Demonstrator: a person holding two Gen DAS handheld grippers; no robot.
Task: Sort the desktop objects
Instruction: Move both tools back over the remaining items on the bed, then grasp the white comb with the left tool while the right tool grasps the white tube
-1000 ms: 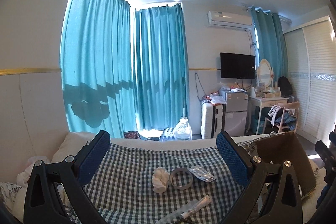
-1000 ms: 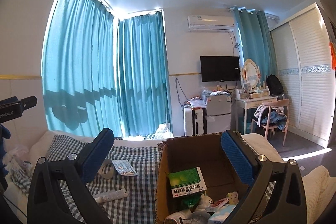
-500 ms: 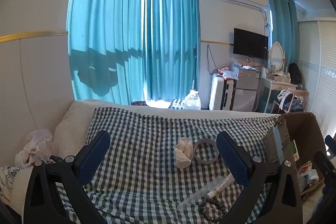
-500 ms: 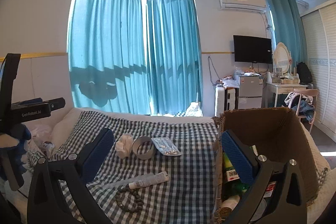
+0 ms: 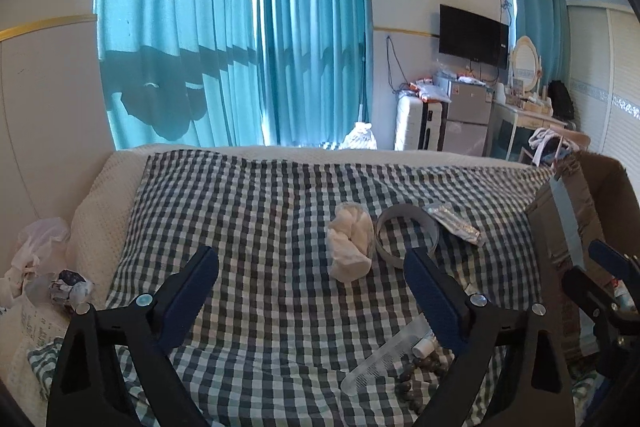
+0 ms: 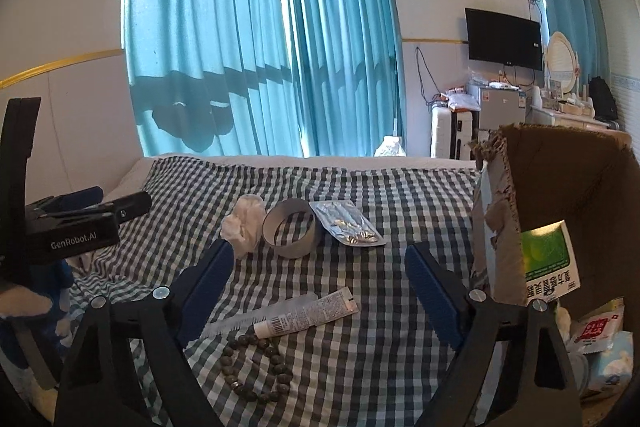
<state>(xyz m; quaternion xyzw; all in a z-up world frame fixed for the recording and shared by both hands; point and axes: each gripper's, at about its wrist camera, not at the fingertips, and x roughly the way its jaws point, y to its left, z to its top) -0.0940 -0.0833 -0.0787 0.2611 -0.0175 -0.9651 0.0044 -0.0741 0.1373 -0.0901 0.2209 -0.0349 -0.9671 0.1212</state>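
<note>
Bed (image 5: 256, 211) under checked cloth (image 6: 360, 339) carries the loose items. Cardboard box (image 6: 568, 187) stands at the cloth's right edge, open side toward the cameras; its right portion is cut off by the frame. Contents are partly hidden behind the torn flap: a green-white carton (image 6: 550, 263) and a red-white packet (image 6: 598, 329) are legible, the rest is hard to make out.

Left hand-held gripper (image 5: 312, 291): jaws wide apart, nothing between them, above the cloth. White wad (image 5: 350, 245) lies ahead, just inside its right finger; tape ring (image 5: 406, 235) touches the wad on the right, partly covered by that finger. Blister pack (image 5: 454, 223) sits beyond the ring.

Right hand-held gripper (image 6: 320, 283): jaws wide apart, empty. Tube (image 6: 308, 313) lies between its fingers, with a clear comb (image 6: 236, 323) alongside, its left end hidden by the left finger. Bead bracelet (image 6: 256, 367) lies just nearer the camera, touching the tube's cap end. In the left view, comb, tube and beads are mostly blocked by the right finger.

Curtains (image 6: 260, 47), TV (image 6: 504, 35) and dresser sit behind the bed.
</note>
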